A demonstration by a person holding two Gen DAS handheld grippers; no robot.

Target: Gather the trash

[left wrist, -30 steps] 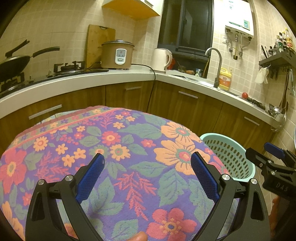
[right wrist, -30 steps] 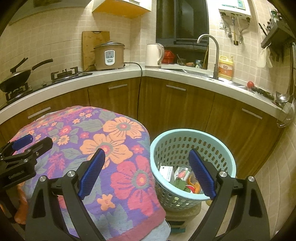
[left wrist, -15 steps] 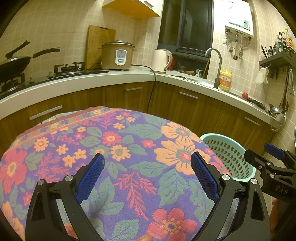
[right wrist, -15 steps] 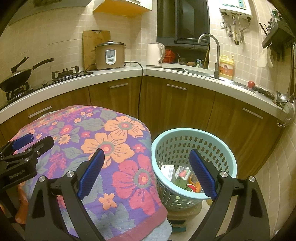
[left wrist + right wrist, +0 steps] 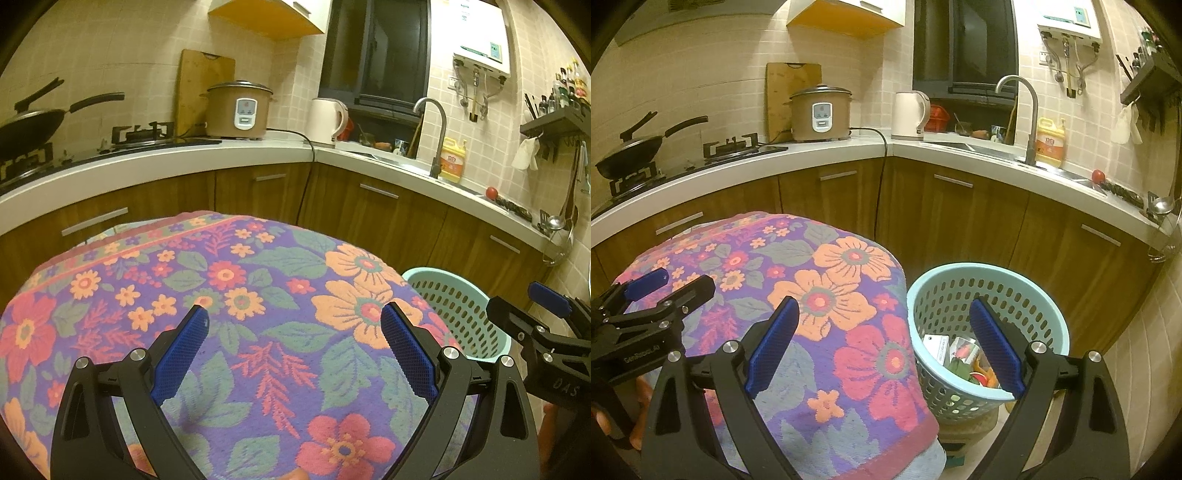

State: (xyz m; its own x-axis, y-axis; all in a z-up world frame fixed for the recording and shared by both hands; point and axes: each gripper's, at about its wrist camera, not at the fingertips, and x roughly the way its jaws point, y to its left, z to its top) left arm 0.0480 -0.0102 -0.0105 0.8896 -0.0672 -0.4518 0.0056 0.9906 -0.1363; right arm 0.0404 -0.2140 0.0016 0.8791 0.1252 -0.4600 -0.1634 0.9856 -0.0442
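The right wrist view shows the inside of the basket (image 5: 988, 291): trash (image 5: 964, 363), a white packet and red, green and orange scraps, lies at its bottom. The left wrist view shows only the basket's (image 5: 458, 314) perforated wall and rim, beside the floral cloth (image 5: 236, 314) covering the bench.

The left hand-held gripper (image 5: 293, 325) hangs released over the cloth, its 2 blue pads spread, nothing between them. The right hand-held gripper (image 5: 882, 317) is likewise released and empty, one finger (image 5: 995, 350) crossing the basket opening. Behind, a rice cooker (image 5: 820, 114), kettle (image 5: 910, 116) and faucet (image 5: 1021, 114) stand along the kitchen counter (image 5: 827, 153).
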